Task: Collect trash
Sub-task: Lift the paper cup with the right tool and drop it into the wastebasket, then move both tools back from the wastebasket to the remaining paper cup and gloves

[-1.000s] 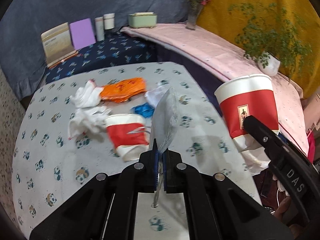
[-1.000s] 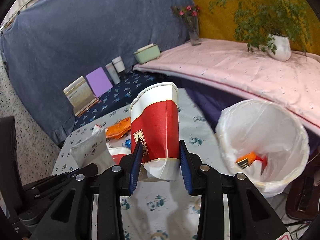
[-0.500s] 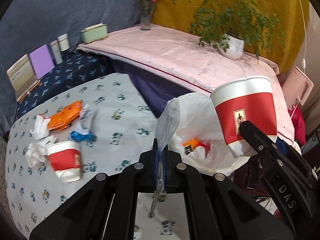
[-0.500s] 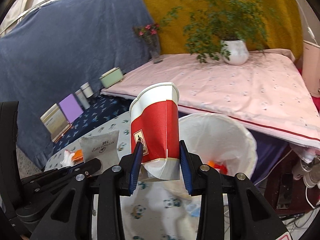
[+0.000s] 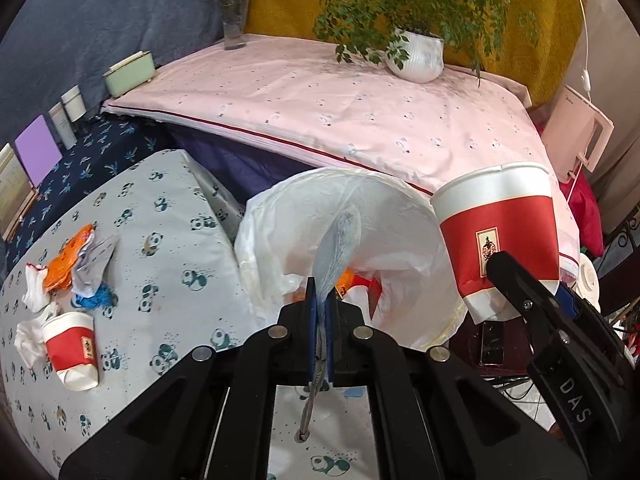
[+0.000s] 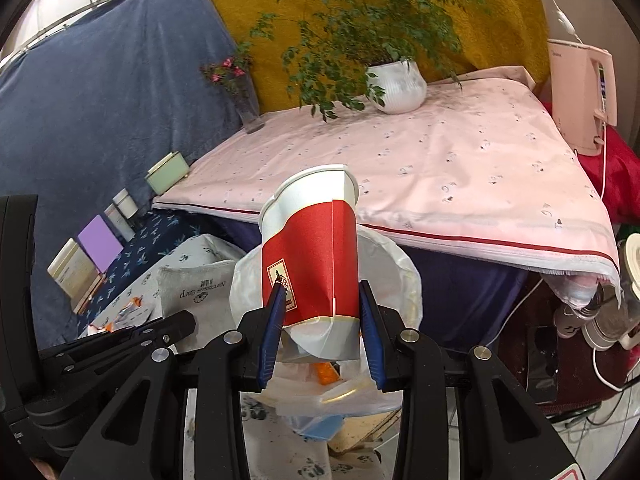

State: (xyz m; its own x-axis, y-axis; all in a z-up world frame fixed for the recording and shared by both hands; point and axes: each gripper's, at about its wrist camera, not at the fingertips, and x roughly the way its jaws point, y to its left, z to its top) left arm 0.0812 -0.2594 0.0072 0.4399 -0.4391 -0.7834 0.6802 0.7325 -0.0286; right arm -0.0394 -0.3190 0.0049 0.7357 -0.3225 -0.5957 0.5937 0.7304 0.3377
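Since a second ago you have swung both grippers off the panda-print tablecloth (image 5: 168, 240) toward the white plastic-lined trash bin (image 5: 400, 216); the bin, then out of the left wrist view, now fills the centre of that frame, and the litter has slid to its left edge. Your left gripper (image 5: 320, 300) is pinched fully together on a flat grey foil sachet (image 5: 340, 240), which stands edge-on from the blue pads in front of the bin mouth. In the right wrist view the same sachet (image 6: 196, 288) shows broadside at left centre, printed face toward the camera. Your right gripper (image 6: 322, 312) is at a narrow-to-middle spread, its blue pads pressed on both sides of a red-and-white paper cup (image 6: 316, 264); the cup is rim-up, tilted slightly, its base crumpled between the pads, and it sits in front of the bin's liner (image 6: 400, 272) at frame centre. The left wrist view shows that cup (image 5: 500, 240) at right centre, beside the bin. Inside the bin you can see orange and red scraps (image 5: 360, 280). On the tablecloth at lower left lies a second red-and-white paper cup (image 5: 72, 348) on its side, touching crumpled white tissue (image 5: 26, 340); above it sit a blue scrap (image 5: 96, 300), a grey-white wrapper (image 5: 94, 264) and an orange wrapper (image 5: 68, 260), bunched close together.
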